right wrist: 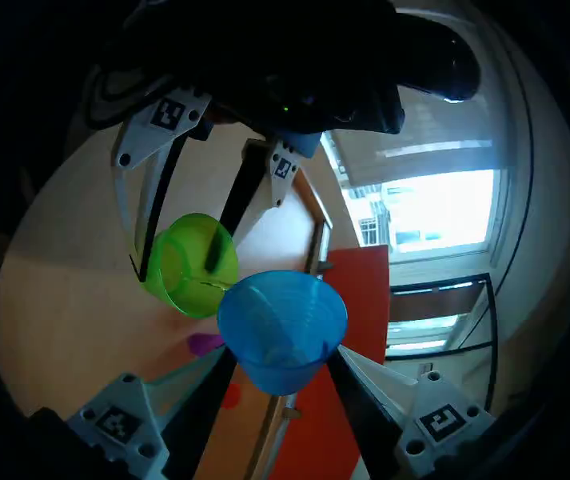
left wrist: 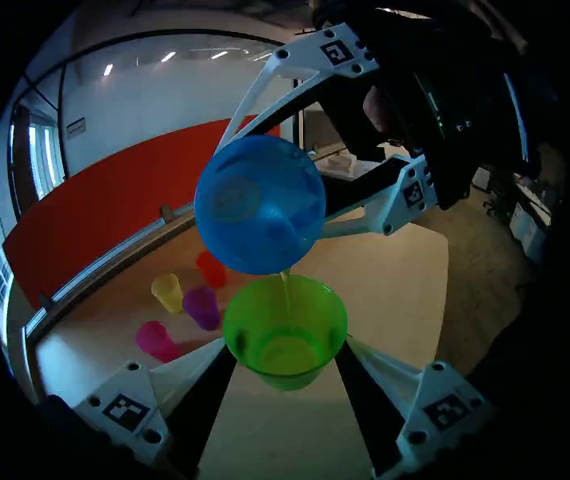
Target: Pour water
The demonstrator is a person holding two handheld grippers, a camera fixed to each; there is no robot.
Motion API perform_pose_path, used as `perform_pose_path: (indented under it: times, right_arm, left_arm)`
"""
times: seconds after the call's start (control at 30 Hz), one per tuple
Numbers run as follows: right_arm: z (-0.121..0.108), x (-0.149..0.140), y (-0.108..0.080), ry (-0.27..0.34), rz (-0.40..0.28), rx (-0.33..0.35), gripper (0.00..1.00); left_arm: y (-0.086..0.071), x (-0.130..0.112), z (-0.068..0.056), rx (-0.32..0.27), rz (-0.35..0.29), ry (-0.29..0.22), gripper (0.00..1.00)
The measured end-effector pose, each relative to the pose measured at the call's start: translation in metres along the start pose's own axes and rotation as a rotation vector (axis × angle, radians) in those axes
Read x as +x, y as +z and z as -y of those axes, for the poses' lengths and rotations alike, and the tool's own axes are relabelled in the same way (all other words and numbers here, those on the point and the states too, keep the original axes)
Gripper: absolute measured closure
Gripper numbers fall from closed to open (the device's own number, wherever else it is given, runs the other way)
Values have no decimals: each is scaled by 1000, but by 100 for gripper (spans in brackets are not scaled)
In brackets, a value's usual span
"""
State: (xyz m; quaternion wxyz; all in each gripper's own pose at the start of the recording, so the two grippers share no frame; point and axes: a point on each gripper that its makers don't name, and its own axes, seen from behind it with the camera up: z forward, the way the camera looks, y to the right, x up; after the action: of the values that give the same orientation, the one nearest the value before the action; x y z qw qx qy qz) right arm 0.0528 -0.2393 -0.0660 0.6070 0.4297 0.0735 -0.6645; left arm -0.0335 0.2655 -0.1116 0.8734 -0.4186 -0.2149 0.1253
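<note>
Left gripper view: the fingertips of the right gripper (left wrist: 292, 172) are hidden behind the blue cup (left wrist: 261, 204), whose underside faces the camera. The hand (left wrist: 444, 88) holding that gripper is dark, and its outline is hard to make out. In the right gripper view a purple cup (right wrist: 202, 344) and a red cup (right wrist: 233, 394) are partly hidden by a near finger.

The surface is a pale wooden table (left wrist: 396, 280), edged by a low rail. Beyond it stand a red panel (left wrist: 109, 208), glazed partitions and ceiling lights (left wrist: 165, 58). The right gripper view shows a bright window (right wrist: 436, 212).

On the table, well behind the pouring, stand a yellow cup (left wrist: 167, 292), red cup (left wrist: 212, 269), purple cup (left wrist: 202, 308) and pink cup (left wrist: 155, 340), close together. None lies between the two held cups.

The left gripper (left wrist: 285, 352) is clamped on the upright green cup (left wrist: 285, 332), one finger on each side. The right gripper (right wrist: 282, 352) is clamped likewise on the blue cup (right wrist: 282, 328), which is tilted just above the green one. A thin stream of water (left wrist: 286, 290) falls from its lip into the green cup, where liquid has pooled.
</note>
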Motion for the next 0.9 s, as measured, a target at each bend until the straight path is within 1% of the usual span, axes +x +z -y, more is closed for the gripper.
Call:
perform_pose_path:
  times: [0.2, 0.37, 0.9]
  right_arm:
    - [0, 2, 1, -24, -3, -4, 18]
    - [-1, 5, -1, -33, -5, -4, 18]
    - [6, 15, -11, -89, -6, -11, 18]
  left_arm:
    - [0, 0, -1, -3, -1, -4, 18]
    - [0, 1, 1, 0, -1, -6, 18]
    - [1, 2, 6, -1, -1, -19, 18]
